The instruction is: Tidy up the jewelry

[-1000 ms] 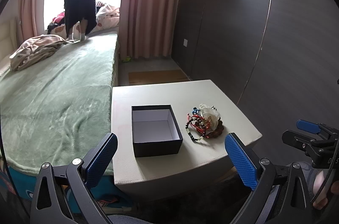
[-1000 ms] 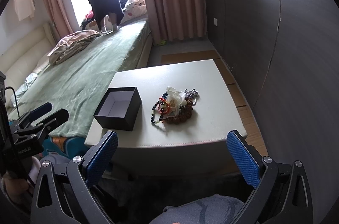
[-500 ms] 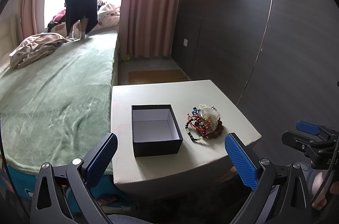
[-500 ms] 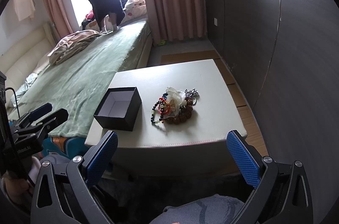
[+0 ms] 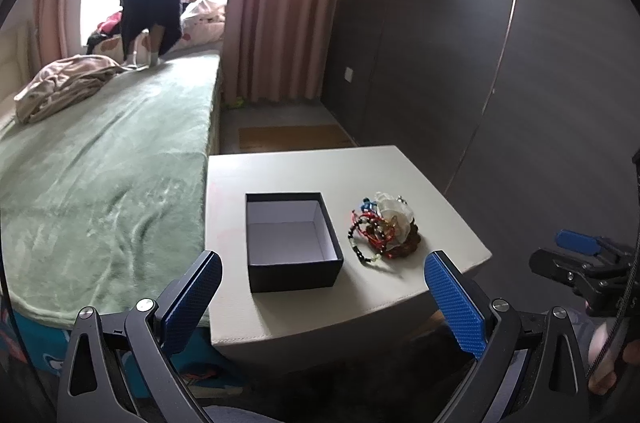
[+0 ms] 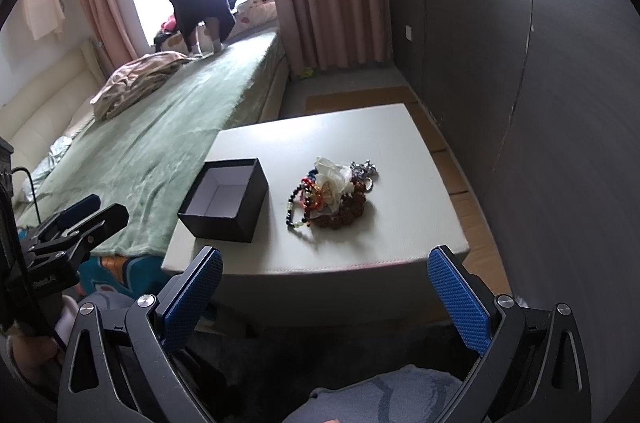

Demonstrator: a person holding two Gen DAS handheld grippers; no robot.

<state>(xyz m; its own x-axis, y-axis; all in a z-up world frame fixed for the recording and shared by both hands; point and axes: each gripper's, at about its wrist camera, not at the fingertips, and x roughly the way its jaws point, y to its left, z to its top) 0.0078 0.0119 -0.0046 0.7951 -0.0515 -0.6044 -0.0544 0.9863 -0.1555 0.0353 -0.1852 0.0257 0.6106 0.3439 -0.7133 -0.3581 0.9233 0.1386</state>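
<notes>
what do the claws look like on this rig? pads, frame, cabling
Both match: left claw and right claw have black skeletal frames with triangular cutouts, silver pivot screws and blue diamond-textured pads. The right wrist view shows white lettering and a black cable on the left unit.

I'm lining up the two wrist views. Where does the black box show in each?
Left wrist: the box sits centre, left of the jewelry pile, on the table.
Right wrist: the box sits left of centre, again left of the pile.
Shared landmark: the green bed.
</notes>
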